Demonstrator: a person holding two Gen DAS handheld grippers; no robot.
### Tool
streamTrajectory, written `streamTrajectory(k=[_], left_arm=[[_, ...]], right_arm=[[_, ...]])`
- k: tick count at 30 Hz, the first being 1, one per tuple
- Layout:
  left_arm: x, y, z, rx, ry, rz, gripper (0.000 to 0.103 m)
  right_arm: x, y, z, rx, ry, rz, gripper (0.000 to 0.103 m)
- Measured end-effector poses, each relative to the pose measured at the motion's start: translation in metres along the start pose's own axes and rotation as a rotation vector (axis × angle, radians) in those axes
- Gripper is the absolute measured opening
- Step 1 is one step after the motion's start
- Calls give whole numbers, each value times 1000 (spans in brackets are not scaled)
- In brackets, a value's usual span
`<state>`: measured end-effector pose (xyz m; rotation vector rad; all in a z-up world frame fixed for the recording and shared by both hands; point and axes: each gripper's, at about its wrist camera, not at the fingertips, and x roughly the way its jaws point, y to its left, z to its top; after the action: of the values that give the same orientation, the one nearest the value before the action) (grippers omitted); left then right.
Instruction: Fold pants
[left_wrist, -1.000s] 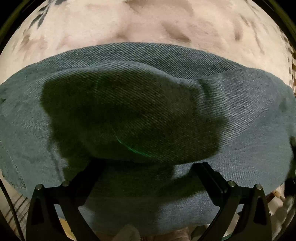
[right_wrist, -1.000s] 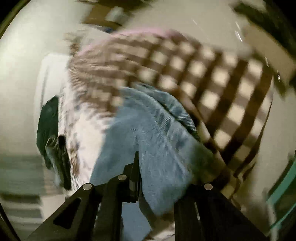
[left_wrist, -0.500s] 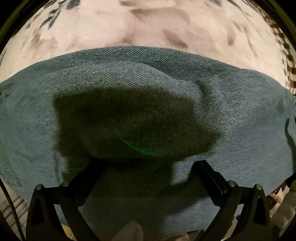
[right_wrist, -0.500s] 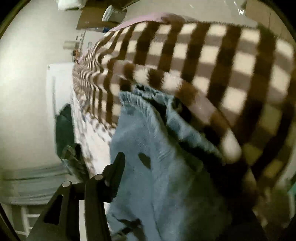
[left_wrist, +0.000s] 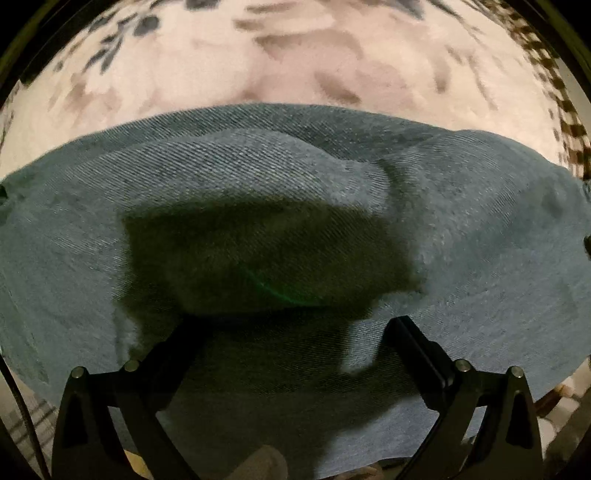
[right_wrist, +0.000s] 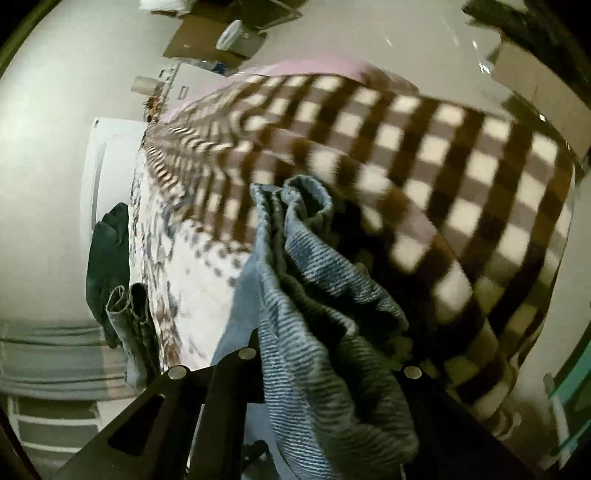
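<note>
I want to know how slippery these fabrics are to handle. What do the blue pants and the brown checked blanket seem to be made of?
The pants look like denim: a matte blue weave with fine diagonal ribs, thick enough to hold rounded folds. The checked blanket looks like soft fleece or plush, since its brown and cream squares have fuzzy edges, though blur leaves that open.

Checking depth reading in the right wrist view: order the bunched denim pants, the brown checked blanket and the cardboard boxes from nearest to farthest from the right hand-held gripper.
1. Denim pants: bunched between the fingers of the closing right hand-held gripper.
2. Brown checked blanket: behind the pants, centre to right.
3. Cardboard boxes: on the floor, top left, beyond the blanket.
</note>
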<state>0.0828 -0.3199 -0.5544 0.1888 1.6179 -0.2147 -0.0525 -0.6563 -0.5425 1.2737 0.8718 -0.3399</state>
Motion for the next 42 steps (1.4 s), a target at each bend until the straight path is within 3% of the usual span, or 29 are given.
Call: streamTrajectory(k=[5,11,18,25,30,33,35,36,38,40,42], left_arm=[[-22,18,-12,-30,-49,-18,103],[-60,76,-34,-128,-58,-58,103],[-108,165,-60,-201,-104,-47,103],[-129,274,-84,-345,-136,0,103],[-128,331,-99,-427,-145,50,103],[-124,355,-105,-451,-144,69,103],[-119,366,-108,-471,-139,63,103],[-118,369,-107,-482,-138,53,103],[-115,370,-104,-499,-139,22,103],[-117,366,-100,-504,-144,-21,103],[-112,358,-91,-488,-146,-48,103]], right_arm=[[-22,43,-15,-125,-35,-31,10],[-37,103,-65,-259,-43,-63,10],[-5,171,-171,-409,90,-44,10],[87,218,-308,-606,303,-24,10],[141,234,-397,-774,403,-76,11],[171,236,-429,-864,510,-178,38],[174,243,-432,-872,602,-142,66],[168,246,-433,-862,633,-115,72],[148,250,-421,-804,672,-29,77],[119,254,-396,-771,634,15,77],[98,251,-362,-762,552,-51,78]])
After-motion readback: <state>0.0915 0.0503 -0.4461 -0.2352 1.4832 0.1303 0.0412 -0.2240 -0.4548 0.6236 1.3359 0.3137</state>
